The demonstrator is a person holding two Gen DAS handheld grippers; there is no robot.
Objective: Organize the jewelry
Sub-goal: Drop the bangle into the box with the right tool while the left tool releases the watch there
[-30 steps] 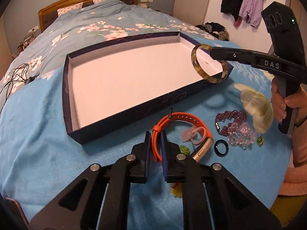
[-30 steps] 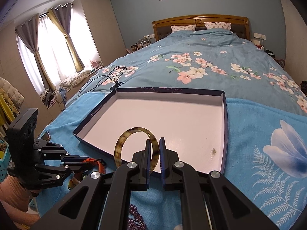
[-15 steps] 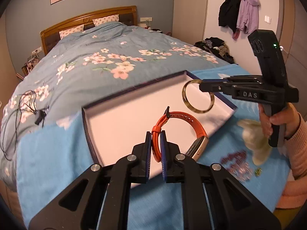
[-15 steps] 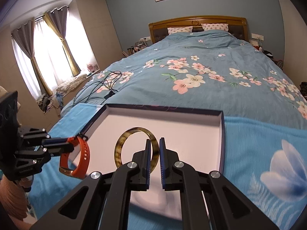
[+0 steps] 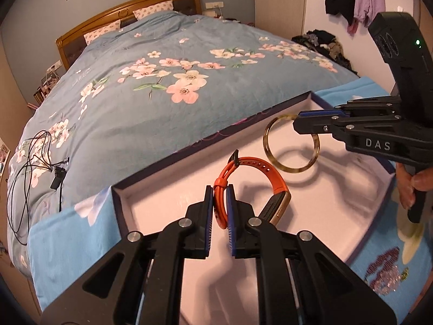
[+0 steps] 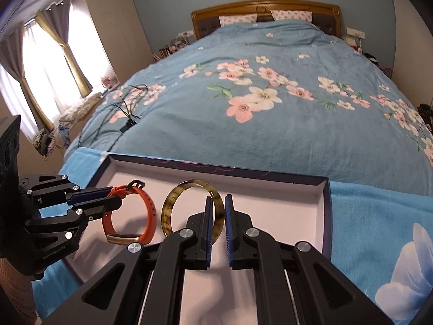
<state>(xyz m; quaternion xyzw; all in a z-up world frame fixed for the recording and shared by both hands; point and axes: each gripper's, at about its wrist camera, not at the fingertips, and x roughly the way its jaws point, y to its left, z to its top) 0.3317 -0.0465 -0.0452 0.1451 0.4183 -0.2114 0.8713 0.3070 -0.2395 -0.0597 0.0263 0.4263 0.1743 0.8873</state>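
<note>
Jewelry held over the box point(image 5: 311, 98) for release inside: left gripper point(image 5: 219, 211) pinches the orange band point(image 5: 273, 181), right gripper point(image 6: 216, 226) pinches the bangle point(image 6: 173, 203), both clear of its floor.

An orange strap wristband point(image 5: 266, 174) with a gold-coloured body hangs upright in the air above the pale floor of a shallow dark-walled box point(image 5: 119, 203); beside it, apart, a mottled amber bangle point(image 5: 292, 145) also hangs upright over the box; a blurred heap of what may be purple beads point(image 5: 384, 268) lies outside the box.
</note>
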